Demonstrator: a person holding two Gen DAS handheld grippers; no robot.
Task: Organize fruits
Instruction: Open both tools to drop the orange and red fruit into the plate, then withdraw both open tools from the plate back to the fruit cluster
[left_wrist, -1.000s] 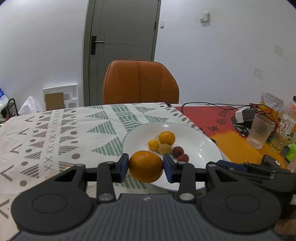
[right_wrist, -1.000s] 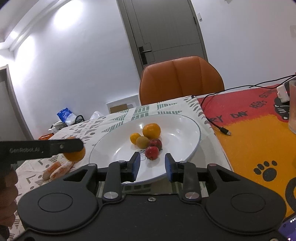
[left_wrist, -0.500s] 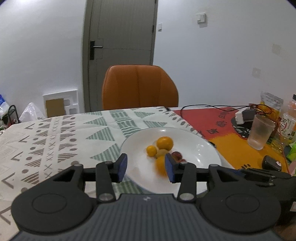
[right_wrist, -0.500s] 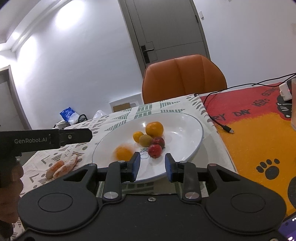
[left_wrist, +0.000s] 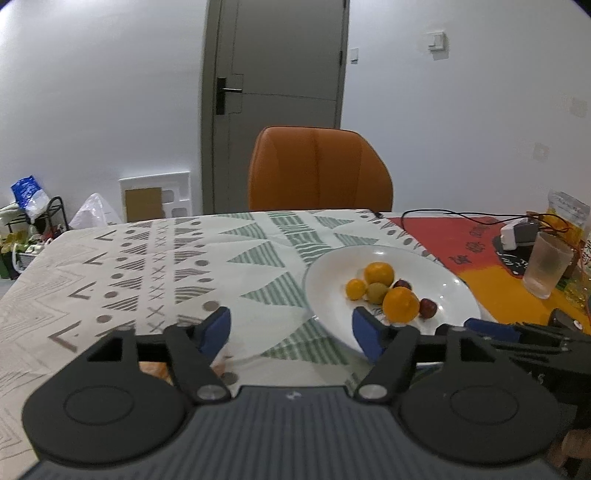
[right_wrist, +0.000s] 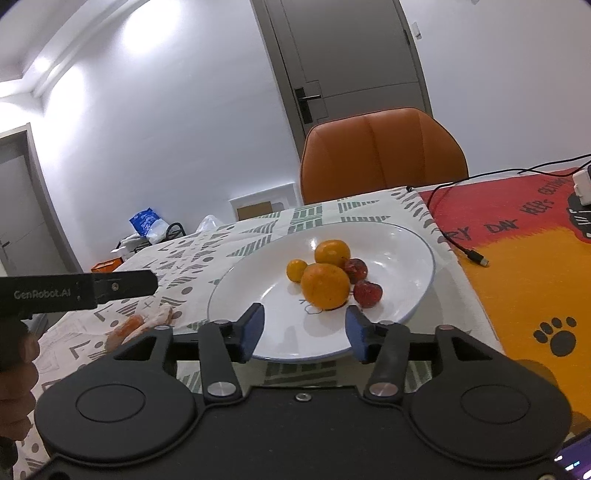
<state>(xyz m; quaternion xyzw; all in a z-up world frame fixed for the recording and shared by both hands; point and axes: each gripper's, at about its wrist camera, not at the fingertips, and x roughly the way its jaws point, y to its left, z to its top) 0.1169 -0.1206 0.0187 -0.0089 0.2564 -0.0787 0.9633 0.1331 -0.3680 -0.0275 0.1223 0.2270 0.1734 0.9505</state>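
The left gripper stands wide and holds nothing. It hovers over the patterned cloth, left of the plate.

Peel pieces, orange and pale, lie on the cloth near the plate's left rim. They are blurred; whether they are peel or fruit segments cannot be told for certain.

The plate carries six fruits in one touching cluster:
- a small orange at the left;
- a green fruit at the centre, hidden in the right wrist view;
- a big orange at the near side;
- a second orange at the far side;
- two red fruits at the right.

The right gripper also stands wide and holds nothing. It sits just near of the plate's near rim, pointed at the big orange.

Progress, as a judgement: collection onto the plate appears largely done. What remains is the peel pieces on the cloth, if they count as fruit. No other loose fruit shows on the cloth or on the orange mat to the right.
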